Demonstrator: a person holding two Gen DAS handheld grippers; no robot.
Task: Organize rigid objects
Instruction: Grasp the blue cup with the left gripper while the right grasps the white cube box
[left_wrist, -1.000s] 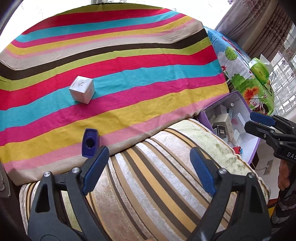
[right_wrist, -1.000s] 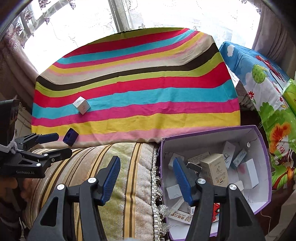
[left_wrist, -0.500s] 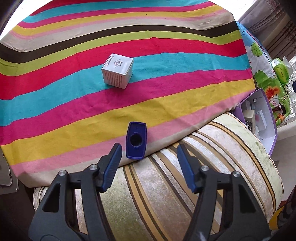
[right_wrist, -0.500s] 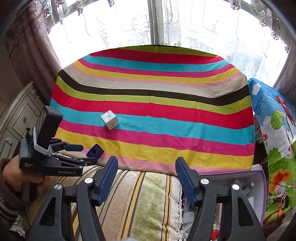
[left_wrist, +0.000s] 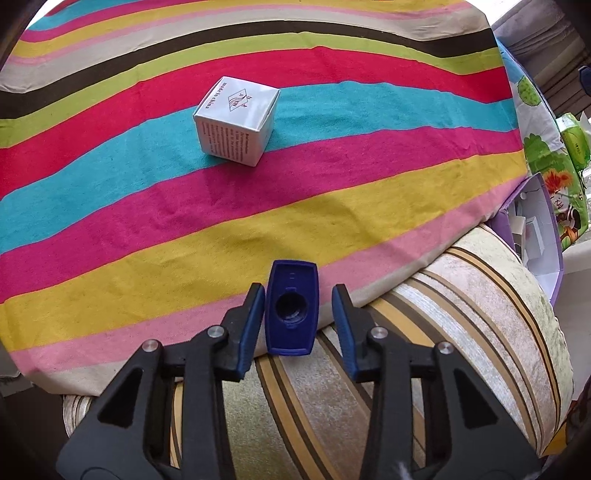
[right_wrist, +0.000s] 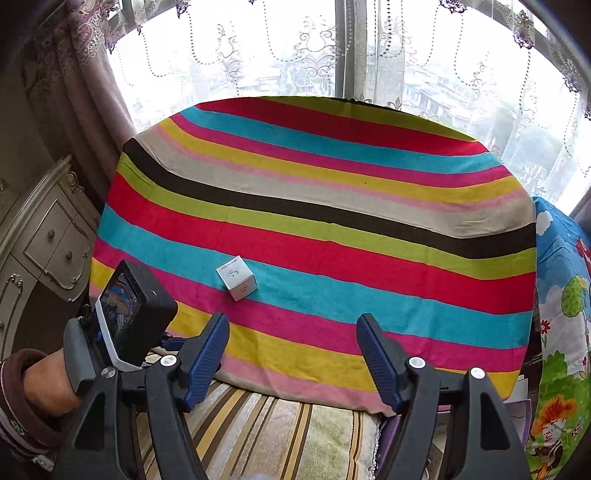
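A dark blue plastic cap (left_wrist: 291, 314) with a round hole lies at the near edge of the striped cloth (left_wrist: 332, 166), against a striped cushion (left_wrist: 443, 332). My left gripper (left_wrist: 297, 295) points down over the cap with its jaws closing around it; the left pad is at the cap's side and a gap shows at the right pad. A white cube box (left_wrist: 236, 120) sits farther back on a teal stripe, and the right wrist view shows the white cube box (right_wrist: 237, 277) too. My right gripper (right_wrist: 293, 325) hangs above the cloth's near edge, its jaws opening with nothing between them.
A purple open box (left_wrist: 543, 229) with several small cartons stands at the right beside the cushion. Cartoon-print bedding (right_wrist: 565, 295) lies right of the cloth. A carved dresser (right_wrist: 44, 236) stands at the left, where a hand (right_wrist: 40, 387) holds the left gripper. Behind the cloth is a curtained window (right_wrist: 332, 55).
The left gripper came down over the blue cap and its jaws narrowed around it. The right gripper swung left away from the purple box, rose, and its jaws widened.
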